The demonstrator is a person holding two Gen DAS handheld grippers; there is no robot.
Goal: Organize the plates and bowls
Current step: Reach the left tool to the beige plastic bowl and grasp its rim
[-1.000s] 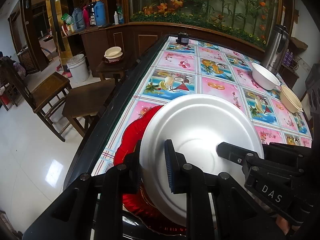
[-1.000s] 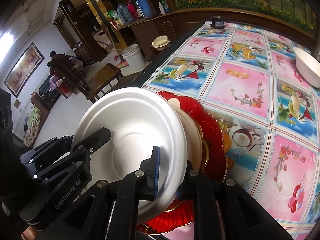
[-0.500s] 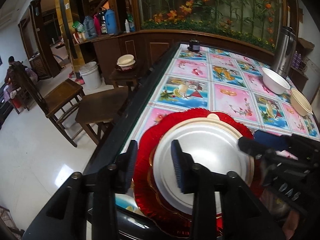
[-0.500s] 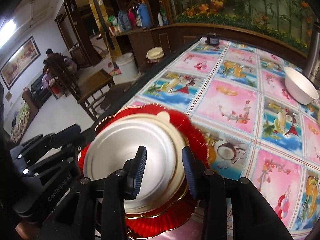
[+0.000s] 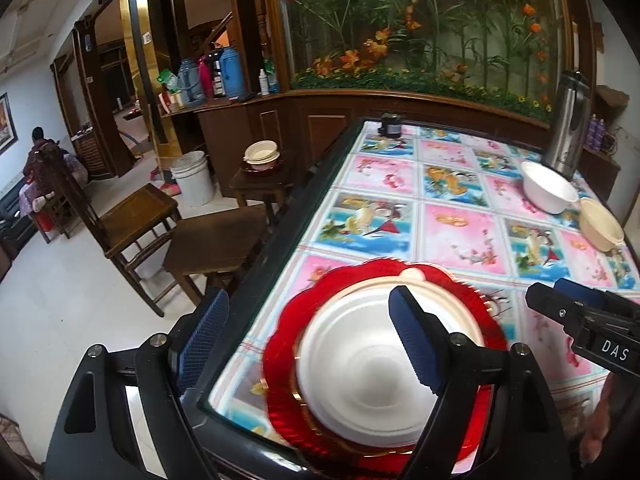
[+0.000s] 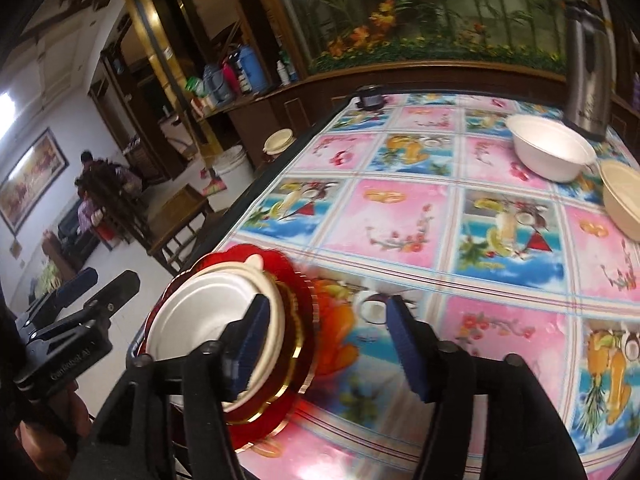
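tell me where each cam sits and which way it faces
Left wrist: on the left gripper, open, facing down the table over the white plate; right gripper at right edge.
Right wrist: on the right gripper, open, beside the stack, facing the white bowl; left gripper at left edge.
Shared: plate stack, both bowls, flask.

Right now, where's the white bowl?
The white bowl sits at the table's far right in both wrist views, just in front of the steel thermos, with the cream bowl beside it on the near side.
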